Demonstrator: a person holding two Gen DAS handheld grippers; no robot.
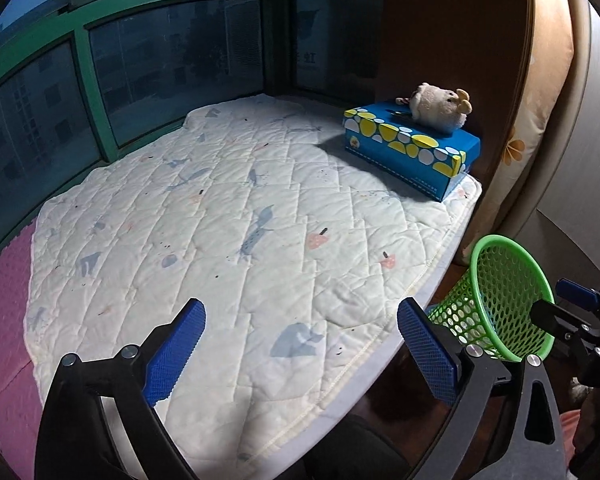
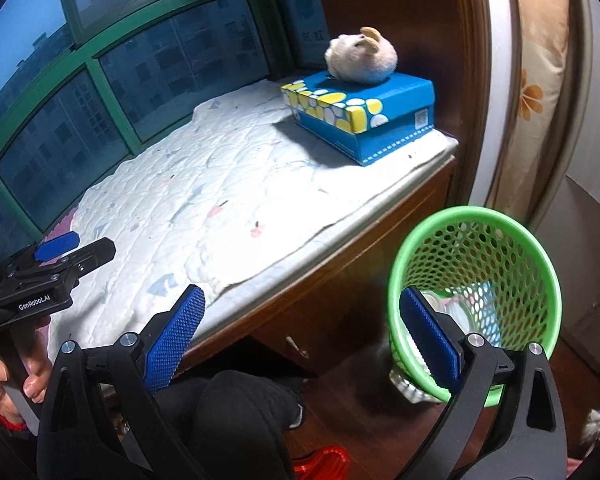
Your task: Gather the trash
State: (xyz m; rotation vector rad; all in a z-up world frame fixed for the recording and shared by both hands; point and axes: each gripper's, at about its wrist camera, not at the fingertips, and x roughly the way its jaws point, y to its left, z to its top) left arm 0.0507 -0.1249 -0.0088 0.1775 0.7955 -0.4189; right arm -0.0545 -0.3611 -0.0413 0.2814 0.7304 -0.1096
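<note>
A green mesh basket (image 2: 476,280) stands on the floor beside the window seat, with a few pieces of trash (image 2: 458,308) in its bottom. It also shows in the left wrist view (image 1: 504,300). My right gripper (image 2: 300,332) is open and empty, low in front of the seat's edge, its right finger in front of the basket rim. My left gripper (image 1: 300,344) is open and empty above the near part of the quilted pad (image 1: 228,216). It shows from the side in the right wrist view (image 2: 76,252).
A blue tissue box (image 1: 412,148) with a plush toy (image 1: 440,108) on it sits at the pad's far right corner. Green-framed windows (image 1: 100,92) run behind. A pink mat (image 1: 4,320) lies left. A wooden cabinet (image 2: 340,292) is under the seat.
</note>
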